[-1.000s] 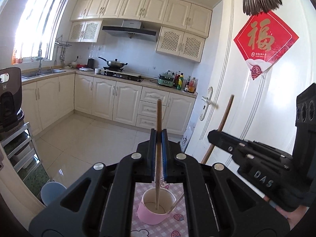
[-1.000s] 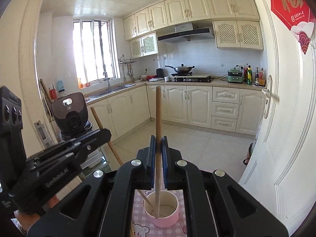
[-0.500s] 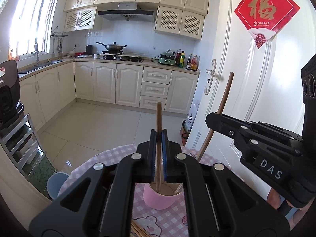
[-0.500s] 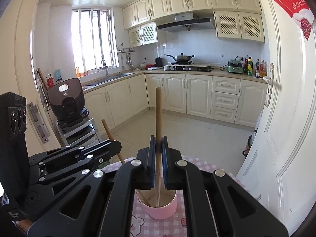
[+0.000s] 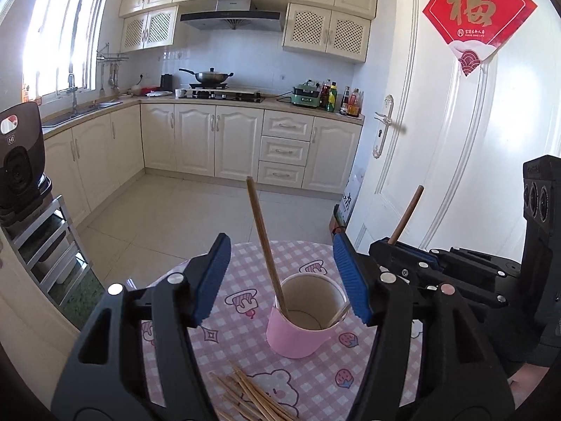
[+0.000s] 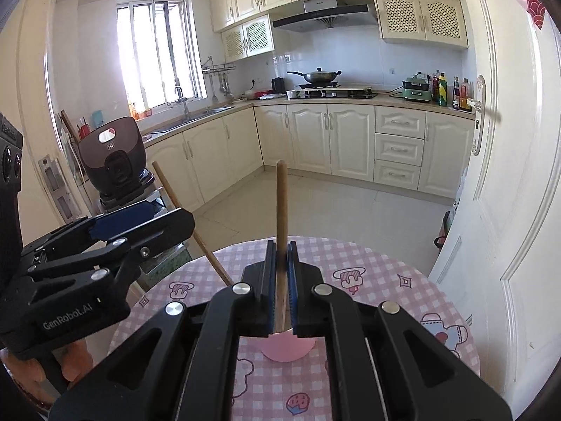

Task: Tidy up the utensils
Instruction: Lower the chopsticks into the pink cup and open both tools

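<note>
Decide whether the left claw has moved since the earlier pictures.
Yes. The left claw has sunk: the cabinets rose in its view. Its jaws have just opened, leaving the chopstick leaning free in the cup.

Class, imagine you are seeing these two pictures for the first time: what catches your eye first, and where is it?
A pink cup stands on the pink checked tablecloth, with one chopstick leaning inside it between the left claw's spread blue pads. Beside it, the right claw grips a second chopstick upright above the cup. A red paper decoration hangs on the white door.
</note>
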`<state>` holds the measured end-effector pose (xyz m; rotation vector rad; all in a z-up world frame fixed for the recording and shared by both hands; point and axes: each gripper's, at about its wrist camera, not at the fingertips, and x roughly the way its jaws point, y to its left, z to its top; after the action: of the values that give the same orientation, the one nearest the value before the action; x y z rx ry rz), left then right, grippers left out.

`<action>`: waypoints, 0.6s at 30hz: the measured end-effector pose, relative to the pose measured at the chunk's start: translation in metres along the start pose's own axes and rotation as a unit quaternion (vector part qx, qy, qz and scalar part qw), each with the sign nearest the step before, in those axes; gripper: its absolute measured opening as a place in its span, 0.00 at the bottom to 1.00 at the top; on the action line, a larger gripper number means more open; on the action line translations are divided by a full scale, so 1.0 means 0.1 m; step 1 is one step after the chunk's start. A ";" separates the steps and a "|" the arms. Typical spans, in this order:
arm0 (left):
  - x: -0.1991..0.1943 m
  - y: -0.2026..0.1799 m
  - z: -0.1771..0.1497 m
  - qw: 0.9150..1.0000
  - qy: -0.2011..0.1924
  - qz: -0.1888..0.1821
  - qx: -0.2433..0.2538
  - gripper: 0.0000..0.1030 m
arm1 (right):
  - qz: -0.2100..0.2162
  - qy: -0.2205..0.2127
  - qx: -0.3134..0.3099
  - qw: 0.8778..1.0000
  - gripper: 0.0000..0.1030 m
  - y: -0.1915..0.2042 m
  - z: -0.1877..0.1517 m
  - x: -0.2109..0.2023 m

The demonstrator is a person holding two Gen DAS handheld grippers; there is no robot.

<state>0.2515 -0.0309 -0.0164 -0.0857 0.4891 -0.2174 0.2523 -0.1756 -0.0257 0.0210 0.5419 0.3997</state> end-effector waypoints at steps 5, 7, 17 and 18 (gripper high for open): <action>-0.09 0.05 -0.03 1.000 0.007 0.005 -0.009 0.59 | -0.003 -0.001 0.001 1.000 0.09 0.03 -0.06 -0.08; -0.16 0.08 -0.07 1.000 0.009 0.012 -0.010 0.62 | -0.003 -0.003 0.004 1.000 0.13 0.03 -0.08 -0.13; -0.46 0.27 -0.41 0.998 0.054 0.002 -0.034 0.67 | 0.011 0.000 0.017 1.000 0.31 0.04 -0.33 -0.37; -0.46 0.28 -0.47 0.997 0.064 0.000 -0.037 0.67 | 0.016 0.007 0.017 1.000 0.31 0.05 -0.37 -0.37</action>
<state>0.1946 0.0059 -0.0403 -0.1437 0.6255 -0.2054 0.2025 -0.1878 -0.0383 0.0599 0.5619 0.4210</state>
